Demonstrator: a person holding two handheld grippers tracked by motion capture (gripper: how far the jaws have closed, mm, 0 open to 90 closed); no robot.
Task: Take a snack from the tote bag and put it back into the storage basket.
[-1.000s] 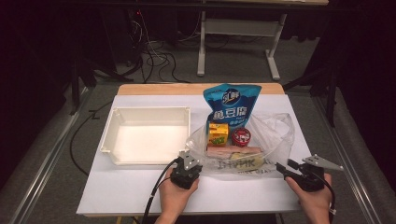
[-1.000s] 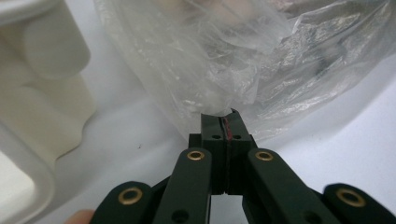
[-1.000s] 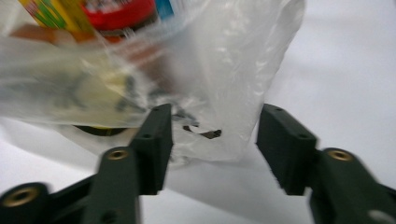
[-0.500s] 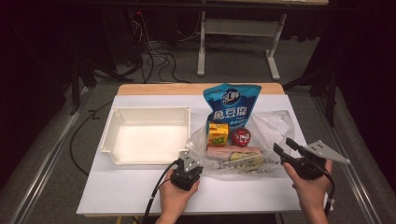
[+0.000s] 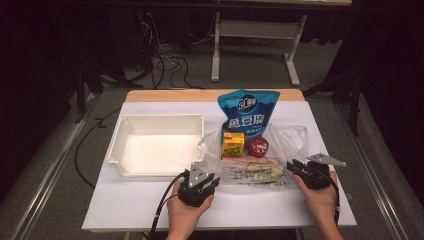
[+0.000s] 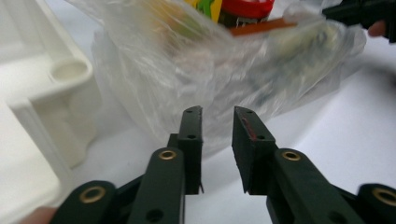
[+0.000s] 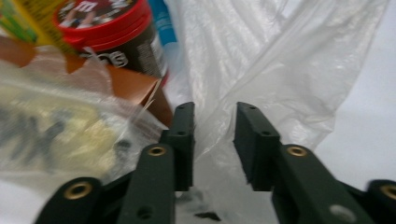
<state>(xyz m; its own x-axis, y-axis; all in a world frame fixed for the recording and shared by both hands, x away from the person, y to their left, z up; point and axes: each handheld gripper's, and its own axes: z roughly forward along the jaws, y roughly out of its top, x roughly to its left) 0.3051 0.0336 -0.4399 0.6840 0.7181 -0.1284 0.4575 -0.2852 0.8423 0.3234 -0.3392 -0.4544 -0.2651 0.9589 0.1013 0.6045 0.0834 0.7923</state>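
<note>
A clear plastic bag [image 5: 260, 162] lies on the white table, holding a yellow carton [image 5: 233, 142], a red-lidded tub [image 5: 258, 146] and flat packets. A blue pouch [image 5: 248, 112] stands behind it. My left gripper [image 5: 214, 178] sits at the bag's near left corner. Its jaws have just been opening, and the left gripper view [image 6: 218, 112] shows a gap with bag film [image 6: 210, 70] just beyond the tips. My right gripper [image 5: 292, 165] is at the bag's right end. Its jaws have just been closing, and loose film [image 7: 280, 56] lies in the gap [image 7: 215, 108], unpinched.
An empty white tray [image 5: 155, 120] stands left of the bag, and its corner [image 6: 46, 88] is close beside my left gripper. The table's front edge [image 5: 220, 227] runs just behind both hands. Dark floor, cables and a desk frame lie beyond the table.
The right hand has swung in from the table's right side to the bag's right end, with its jaws narrower. The left gripper stays by the bag's left corner, its jaws slightly parted.
</note>
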